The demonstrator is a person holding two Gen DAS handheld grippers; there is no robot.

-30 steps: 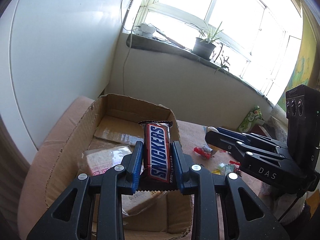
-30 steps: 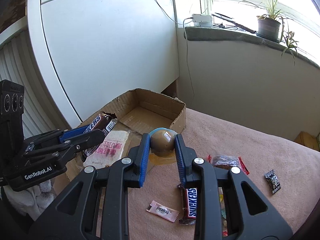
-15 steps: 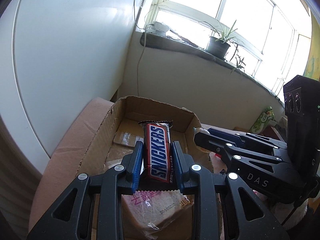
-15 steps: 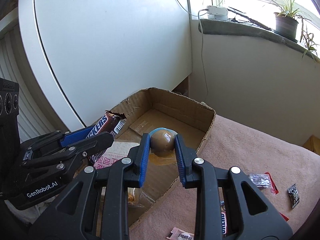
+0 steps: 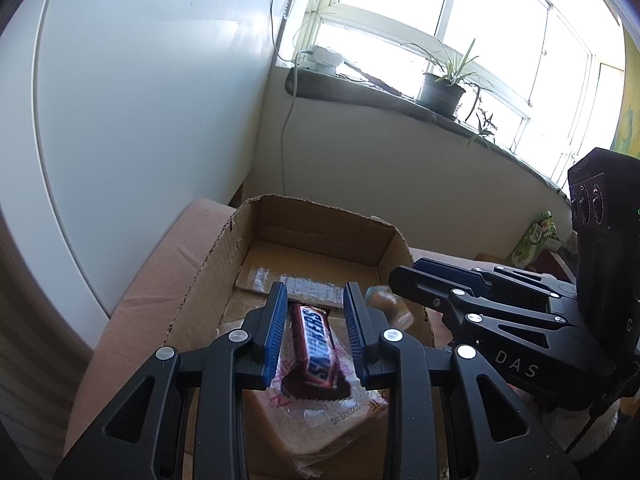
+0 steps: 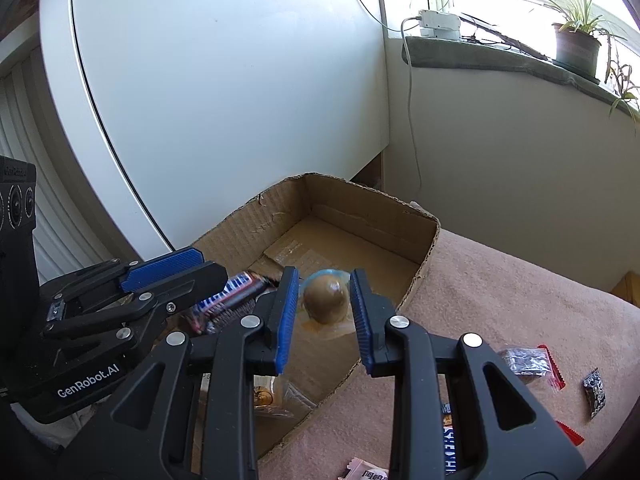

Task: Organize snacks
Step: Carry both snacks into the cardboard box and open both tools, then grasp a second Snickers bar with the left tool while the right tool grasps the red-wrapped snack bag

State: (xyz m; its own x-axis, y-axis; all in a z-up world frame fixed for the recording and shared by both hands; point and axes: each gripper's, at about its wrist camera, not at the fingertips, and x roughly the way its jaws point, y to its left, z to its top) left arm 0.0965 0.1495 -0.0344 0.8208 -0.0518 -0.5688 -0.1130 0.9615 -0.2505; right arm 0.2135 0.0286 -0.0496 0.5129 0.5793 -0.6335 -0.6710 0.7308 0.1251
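Cardboard box (image 5: 208, 280): open-topped, on a pinkish cloth (image 6: 500, 288) against a white panel.
Left gripper (image 5: 315, 292): over the box, jaws apart – a sliver of space shows between each blue pad and the bar.
Snickers bar (image 5: 316, 344): inside the box, lying lengthwise on a clear bread packet (image 5: 320, 420), free of the pads.
Right gripper (image 6: 324, 276): over the box's near right wall, jaws slightly apart, not pressing anything.
Round brown snack (image 6: 325, 300): blue-rimmed, in clear wrap, low between the right pads with a thin gap on each side; whether it rests on the box floor I cannot tell.
Left wrist view only: the bar's full face and the bread packet's printed date; the brown snack is just a blur beside the other gripper's tip.
Right wrist view only: snacks outside the box on the cloth – a dark packet (image 6: 524, 360), a small black sachet (image 6: 594, 390), a second Snickers (image 6: 450, 440) half hidden behind the finger.
Windowsill: potted plant (image 5: 440, 92), in both views.
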